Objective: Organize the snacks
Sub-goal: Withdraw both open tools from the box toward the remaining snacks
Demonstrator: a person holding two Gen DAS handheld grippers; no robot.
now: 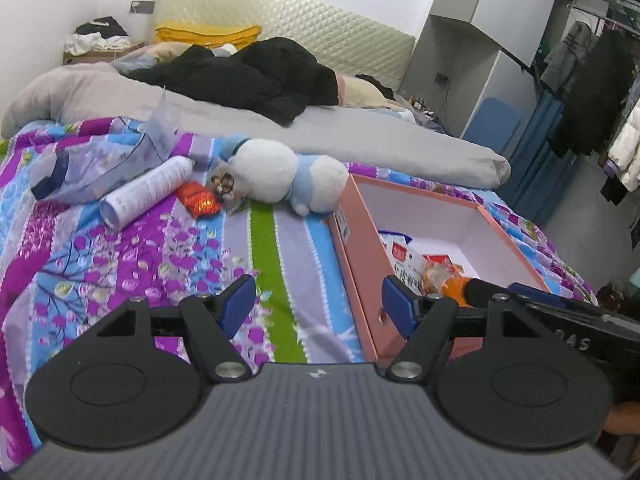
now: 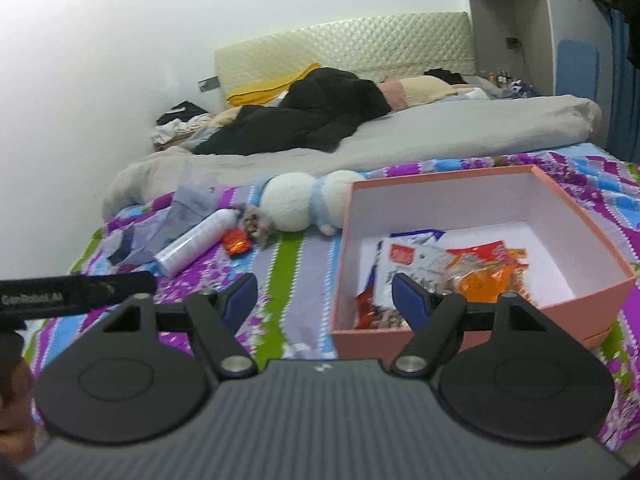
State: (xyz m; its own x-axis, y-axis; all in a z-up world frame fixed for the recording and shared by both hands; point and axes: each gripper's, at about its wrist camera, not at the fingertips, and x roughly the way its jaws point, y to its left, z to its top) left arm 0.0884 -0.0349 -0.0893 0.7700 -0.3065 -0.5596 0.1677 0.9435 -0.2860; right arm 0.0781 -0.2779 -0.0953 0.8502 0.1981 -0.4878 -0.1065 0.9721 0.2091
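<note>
A pink open box [image 1: 362,268] [image 2: 576,196] sits on the flowered bedspread and holds several snack packets [image 1: 408,260] [image 2: 424,264]. Left of it lie a small red-orange snack packet [image 1: 200,200] [image 2: 237,243], a printed packet [image 1: 226,184] [image 2: 256,224], a white tube [image 1: 146,190] [image 2: 196,242] and a clear plastic bag [image 1: 100,160] [image 2: 160,232]. My left gripper [image 1: 318,304] hovers open and empty over the bedspread by the box's near left corner. My right gripper [image 2: 326,300] is also open and empty, its right finger over the box's near edge.
A white and blue plush toy [image 1: 280,176] [image 2: 296,204] lies against the box's far left corner. Behind are a grey duvet [image 1: 360,128] [image 2: 440,136], black clothing [image 1: 248,76] [image 2: 312,116] and a padded headboard. A clothes rack [image 1: 592,80] stands at the right.
</note>
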